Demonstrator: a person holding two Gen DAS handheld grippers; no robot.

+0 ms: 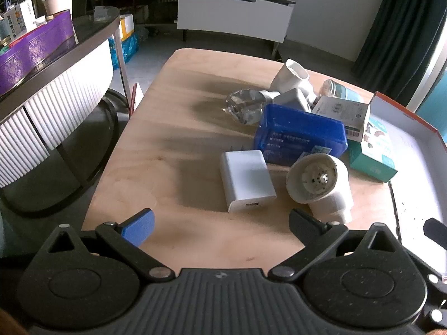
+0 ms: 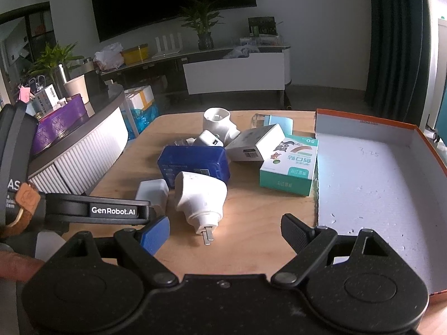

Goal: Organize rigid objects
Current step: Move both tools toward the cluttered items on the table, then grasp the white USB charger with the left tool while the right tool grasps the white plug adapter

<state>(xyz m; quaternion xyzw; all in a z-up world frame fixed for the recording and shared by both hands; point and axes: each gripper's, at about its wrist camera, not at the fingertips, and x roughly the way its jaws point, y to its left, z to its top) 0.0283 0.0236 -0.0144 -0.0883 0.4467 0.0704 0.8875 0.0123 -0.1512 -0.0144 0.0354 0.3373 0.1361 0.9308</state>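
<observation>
A pile of rigid objects lies on the wooden table (image 1: 173, 139). A white charger block (image 1: 247, 184) and a white round plug adapter (image 1: 318, 182) lie nearest; the adapter also shows in the right wrist view (image 2: 201, 198). Behind them are a blue box (image 1: 300, 134), a green-white carton (image 2: 290, 167), a white box (image 2: 257, 142), a white T-shaped adapter (image 2: 219, 121) and a clear crystal piece (image 1: 245, 106). My left gripper (image 1: 220, 223) is open and empty, just short of the charger. My right gripper (image 2: 225, 234) is open and empty, just short of the adapter.
An open orange-edged box with a white foam floor (image 2: 371, 184) stands at the table's right. A curved dark-topped counter (image 1: 56, 64) with a purple tin (image 1: 36, 44) stands to the left. A low white cabinet (image 2: 237, 75) is behind the table.
</observation>
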